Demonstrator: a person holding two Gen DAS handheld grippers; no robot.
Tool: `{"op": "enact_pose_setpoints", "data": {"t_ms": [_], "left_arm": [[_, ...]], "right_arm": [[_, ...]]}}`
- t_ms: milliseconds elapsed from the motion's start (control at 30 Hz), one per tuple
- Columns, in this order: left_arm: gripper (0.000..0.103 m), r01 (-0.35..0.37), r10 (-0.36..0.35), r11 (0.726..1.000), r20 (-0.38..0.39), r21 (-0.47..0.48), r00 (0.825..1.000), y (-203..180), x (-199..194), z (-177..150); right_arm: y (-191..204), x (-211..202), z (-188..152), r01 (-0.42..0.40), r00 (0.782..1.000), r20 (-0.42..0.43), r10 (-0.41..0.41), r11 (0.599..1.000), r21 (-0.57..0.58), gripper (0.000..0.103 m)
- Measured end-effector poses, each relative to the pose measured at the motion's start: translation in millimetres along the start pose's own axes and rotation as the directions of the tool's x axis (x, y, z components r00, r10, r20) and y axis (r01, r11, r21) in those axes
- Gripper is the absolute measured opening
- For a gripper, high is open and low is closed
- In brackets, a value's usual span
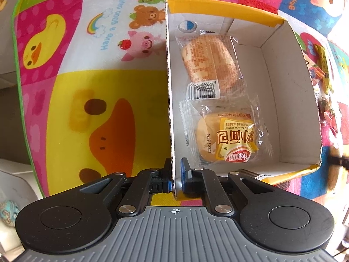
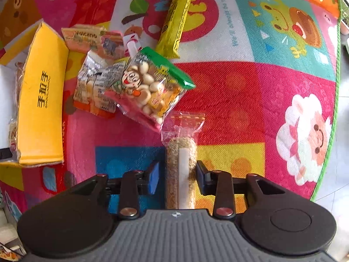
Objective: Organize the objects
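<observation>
In the left wrist view my left gripper (image 1: 174,175) is shut on the left wall of an open yellow cardboard box (image 1: 169,100). Inside lie two wrapped buns, one far (image 1: 209,62) and one near (image 1: 224,138). In the right wrist view my right gripper (image 2: 177,173) stands around a long clear-wrapped sesame bar (image 2: 182,163). The right pad touches the bar and the left pad stands a little apart. The box's yellow side (image 2: 41,100) shows at the left.
A pile of snacks lies on the colourful play mat (image 2: 250,100): a bag of coated peanuts (image 2: 150,87), a foil pack (image 2: 93,87), a Volcano pack (image 2: 87,38) and a yellow bar (image 2: 174,21). The mat's green edge (image 2: 334,118) runs at the right.
</observation>
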State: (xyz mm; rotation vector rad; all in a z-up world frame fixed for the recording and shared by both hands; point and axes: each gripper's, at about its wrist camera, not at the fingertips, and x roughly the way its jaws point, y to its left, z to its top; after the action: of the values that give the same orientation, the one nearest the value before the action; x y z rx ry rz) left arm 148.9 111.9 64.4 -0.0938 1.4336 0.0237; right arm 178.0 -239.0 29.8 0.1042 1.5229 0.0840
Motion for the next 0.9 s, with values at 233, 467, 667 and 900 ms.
{"op": "enact_pose_setpoints", "data": {"t_ms": [233, 467, 667, 900], "left_arm": [[0.010, 0.061, -0.061, 0.998, 0.015, 0.003, 0.998, 11, -7, -2], [0.010, 0.102, -0.103, 0.993, 0.015, 0.052, 0.995, 14, -9, -5], [0.011, 0.124, -0.126, 0.988, 0.016, 0.087, 0.992, 16, -9, -4], [0.011, 0.127, -0.130, 0.986, 0.018, 0.111, 0.991, 18, -10, -6]], "right_arm": [[32, -35, -51, -0.100, 0.995, -0.016, 0.100, 0.995, 0.025, 0.021], [87, -66, -92, -0.092, 0.996, 0.015, 0.092, 0.995, -0.043, 0.021], [73, -68, -85, -0.035, 0.994, 0.099, 0.039, 0.998, -0.047, 0.034], [70, -22, -65, 0.015, 0.996, 0.089, -0.006, 0.995, -0.098, 0.044]]}}
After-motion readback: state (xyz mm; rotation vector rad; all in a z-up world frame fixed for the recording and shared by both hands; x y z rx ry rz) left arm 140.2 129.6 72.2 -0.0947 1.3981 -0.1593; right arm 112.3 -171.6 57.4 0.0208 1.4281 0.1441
